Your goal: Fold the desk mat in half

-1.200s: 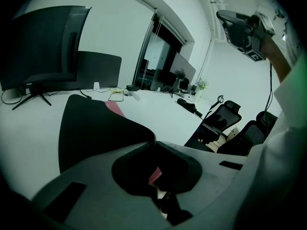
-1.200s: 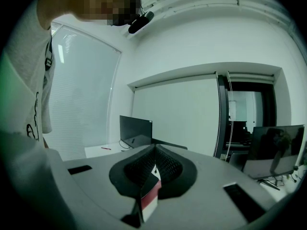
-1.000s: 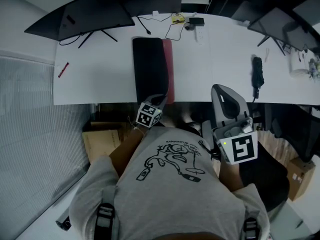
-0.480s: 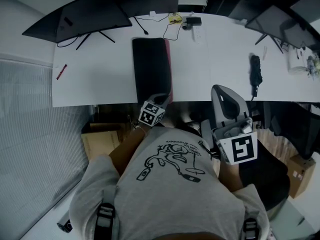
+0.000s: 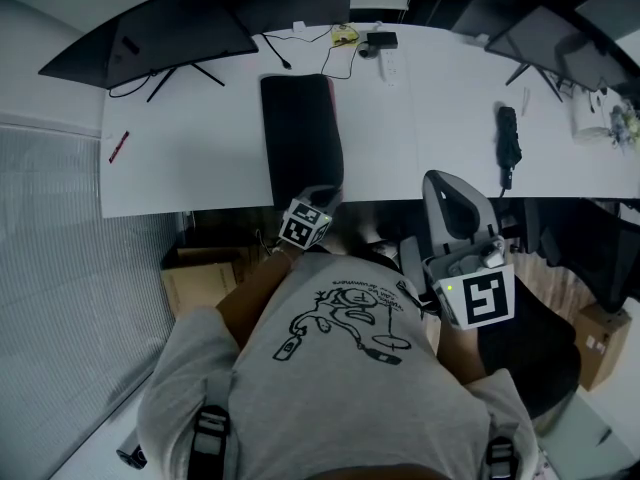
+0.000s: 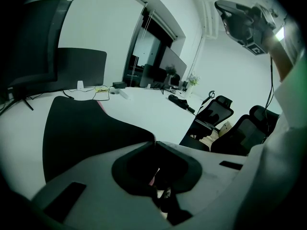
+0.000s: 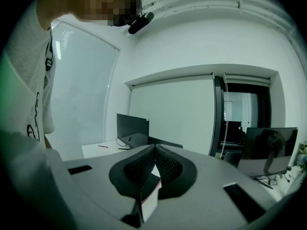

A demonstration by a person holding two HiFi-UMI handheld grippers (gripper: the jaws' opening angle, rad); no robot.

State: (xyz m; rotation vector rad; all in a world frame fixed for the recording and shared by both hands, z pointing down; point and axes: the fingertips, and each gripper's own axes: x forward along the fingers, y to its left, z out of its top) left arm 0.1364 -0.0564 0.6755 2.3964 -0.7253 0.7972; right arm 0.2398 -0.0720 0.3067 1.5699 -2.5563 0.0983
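Fingers of the left gripper [image 6: 154,143] are pressed together, their tips at the near right corner of the desk mat [image 5: 298,138]; whether its edge is caught between them I cannot tell. There is one mat, a long black strip running straight away from those tips across the white desk [image 5: 200,173], with a thin pink margin along its right side. Left of these fingers lies one red pen [image 5: 119,146], and beyond it stand two dark monitors [image 5: 150,36] on thin legs. Below the fingers, under the desk, sits one cardboard box [image 5: 200,283]. Past the mat's far end are loose cables and one white power strip [image 5: 390,65]. Each gripper carries one marker cube [image 5: 303,230] printed with black-and-white squares and no letters. The person's grey T-shirt [image 5: 340,398] bears a black line drawing whose caption is too small to read. Fingers of the right gripper [image 7: 154,146] also meet tip to tip, held in the air off the desk and well apart from the mat. Beyond them on the desk lies one black folded umbrella [image 5: 508,143], and further right stand more dark screens [image 5: 545,40]. Two black office chairs [image 6: 216,116] stand right of the desk, and a second cardboard box [image 5: 598,340] rests on the wooden floor. The room has white walls and a slatted blind [image 7: 81,99].
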